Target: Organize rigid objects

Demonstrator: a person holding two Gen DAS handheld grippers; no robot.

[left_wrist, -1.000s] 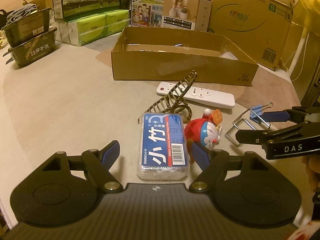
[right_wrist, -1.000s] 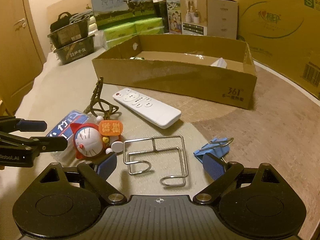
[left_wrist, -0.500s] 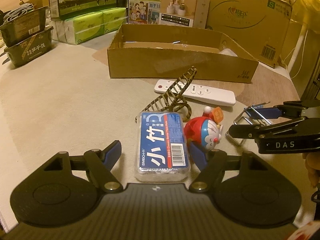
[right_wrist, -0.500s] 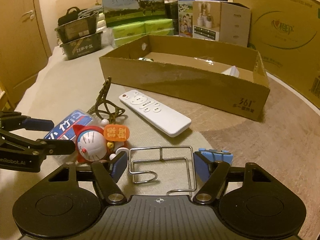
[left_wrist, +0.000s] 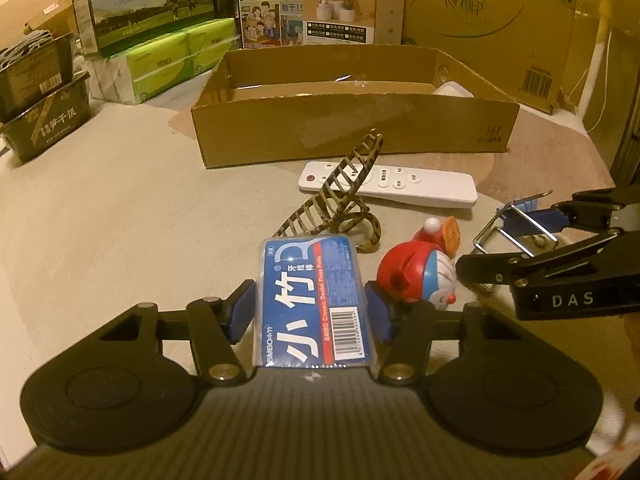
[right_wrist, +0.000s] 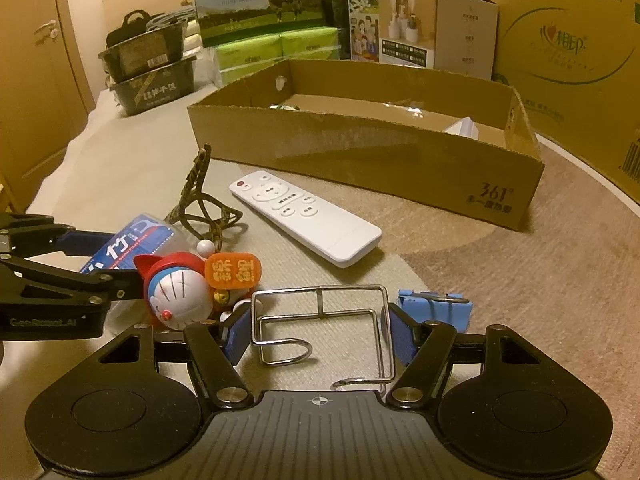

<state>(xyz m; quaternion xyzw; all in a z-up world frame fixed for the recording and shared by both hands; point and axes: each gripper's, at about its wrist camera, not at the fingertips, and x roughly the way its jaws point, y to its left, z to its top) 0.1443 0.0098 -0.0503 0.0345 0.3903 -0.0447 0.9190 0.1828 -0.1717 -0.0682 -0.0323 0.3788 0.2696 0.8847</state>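
My left gripper (left_wrist: 310, 312) is shut on a blue-labelled clear floss box (left_wrist: 314, 298) that lies on the table; the box also shows in the right wrist view (right_wrist: 128, 246). My right gripper (right_wrist: 316, 330) is shut on a bent wire hook rack (right_wrist: 320, 320), its pads touching both sides. A red and blue Doraemon toy (right_wrist: 180, 288) lies between the two grippers. A white remote (right_wrist: 304, 218), a brown hair claw (right_wrist: 204, 208) and a blue binder clip (right_wrist: 434, 308) lie nearby. The open cardboard box (right_wrist: 360, 152) stands behind them.
Milk cartons (right_wrist: 256, 0), green tissue packs (right_wrist: 276, 50) and a large carton (right_wrist: 568, 56) line the back. Two dark stacked trays (right_wrist: 148, 72) stand at the far left. The toy (left_wrist: 420, 272) presses close to my left gripper's right finger.
Both grippers moved forward and closed: the left onto the floss box, the right onto the wire rack. The other objects stayed in place.
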